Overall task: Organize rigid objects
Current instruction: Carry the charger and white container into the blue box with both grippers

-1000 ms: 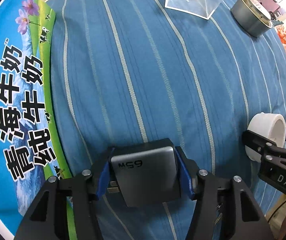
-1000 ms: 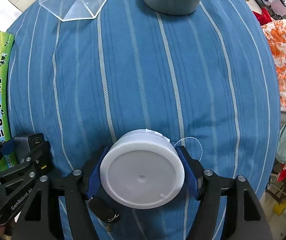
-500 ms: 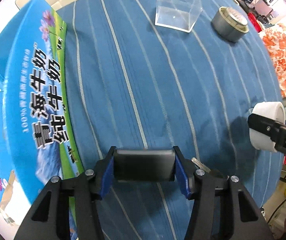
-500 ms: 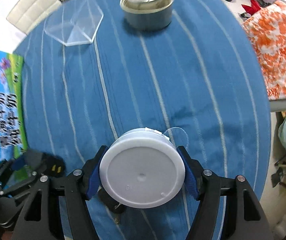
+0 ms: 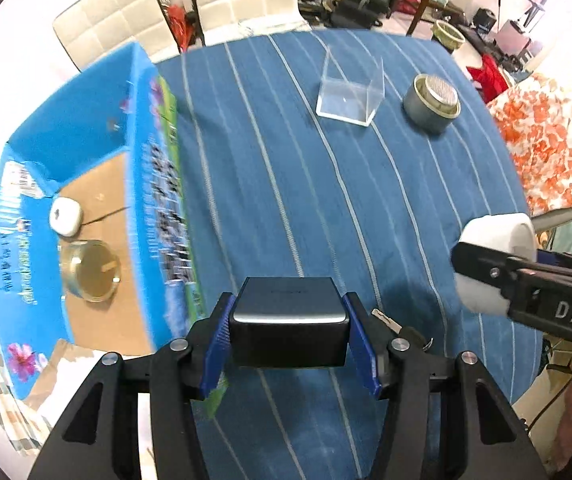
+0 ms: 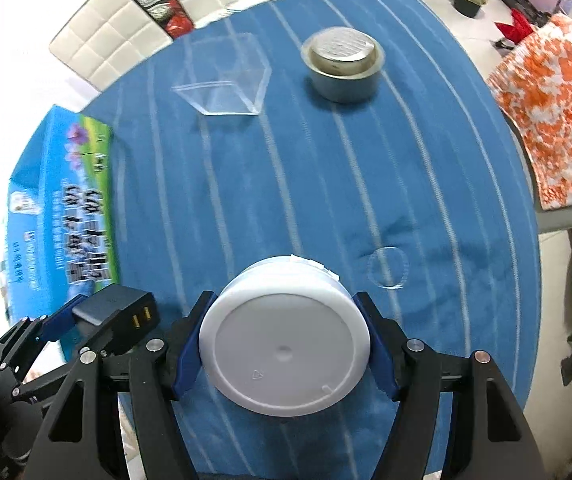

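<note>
Left wrist view: our left gripper (image 5: 288, 334) clamps a grey power adapter (image 5: 288, 320) by its flat sides, lifted above the striped tablecloth (image 5: 286, 168) just beside the open blue carton (image 5: 86, 148), which we judge to be its destination since a white case (image 5: 65, 216) and round tin (image 5: 90, 270) already lie inside. Right wrist view: our right gripper (image 6: 284, 346) grips a white tub (image 6: 284, 344) across its width, also aloft. A clear box (image 5: 348, 94) and metal canister (image 5: 432, 102) remain on the cloth, well apart.

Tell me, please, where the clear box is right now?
The clear box stands on the far part of the blue cloth, just left of the grey tin and right of the carton, in both views.
</note>
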The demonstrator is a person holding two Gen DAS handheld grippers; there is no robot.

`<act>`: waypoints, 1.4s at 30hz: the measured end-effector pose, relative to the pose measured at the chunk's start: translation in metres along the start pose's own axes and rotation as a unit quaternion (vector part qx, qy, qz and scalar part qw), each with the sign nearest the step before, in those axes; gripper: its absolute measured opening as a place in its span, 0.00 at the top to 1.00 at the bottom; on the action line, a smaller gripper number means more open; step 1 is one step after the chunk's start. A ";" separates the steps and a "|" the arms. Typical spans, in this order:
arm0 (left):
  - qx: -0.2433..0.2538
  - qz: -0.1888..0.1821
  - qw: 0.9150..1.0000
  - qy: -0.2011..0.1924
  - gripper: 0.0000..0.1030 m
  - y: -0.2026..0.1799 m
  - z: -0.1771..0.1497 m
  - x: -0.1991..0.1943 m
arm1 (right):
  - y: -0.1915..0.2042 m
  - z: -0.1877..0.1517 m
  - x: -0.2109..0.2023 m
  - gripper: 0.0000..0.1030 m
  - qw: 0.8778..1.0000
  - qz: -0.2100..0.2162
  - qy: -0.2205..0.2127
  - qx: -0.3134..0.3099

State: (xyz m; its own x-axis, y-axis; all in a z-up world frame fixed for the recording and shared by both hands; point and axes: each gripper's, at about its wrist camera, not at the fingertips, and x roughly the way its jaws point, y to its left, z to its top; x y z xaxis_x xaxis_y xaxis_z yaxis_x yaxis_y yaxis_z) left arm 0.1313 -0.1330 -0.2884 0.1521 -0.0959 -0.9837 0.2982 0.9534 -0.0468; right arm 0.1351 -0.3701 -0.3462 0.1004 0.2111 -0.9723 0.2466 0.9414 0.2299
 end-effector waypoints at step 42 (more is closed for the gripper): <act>-0.084 0.060 0.995 0.000 0.50 0.234 -0.049 0.002 | 0.297 -0.041 0.047 0.32 0.988 0.118 0.055 -0.086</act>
State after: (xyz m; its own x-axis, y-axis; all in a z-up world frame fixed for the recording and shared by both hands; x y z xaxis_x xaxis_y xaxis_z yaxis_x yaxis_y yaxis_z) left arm 0.1551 0.1043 -0.3100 0.1769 0.0218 -0.9840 0.1153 0.9924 0.0427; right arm 0.1739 -0.0696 -0.3257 0.0271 0.4485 -0.8934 0.0609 0.8913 0.4493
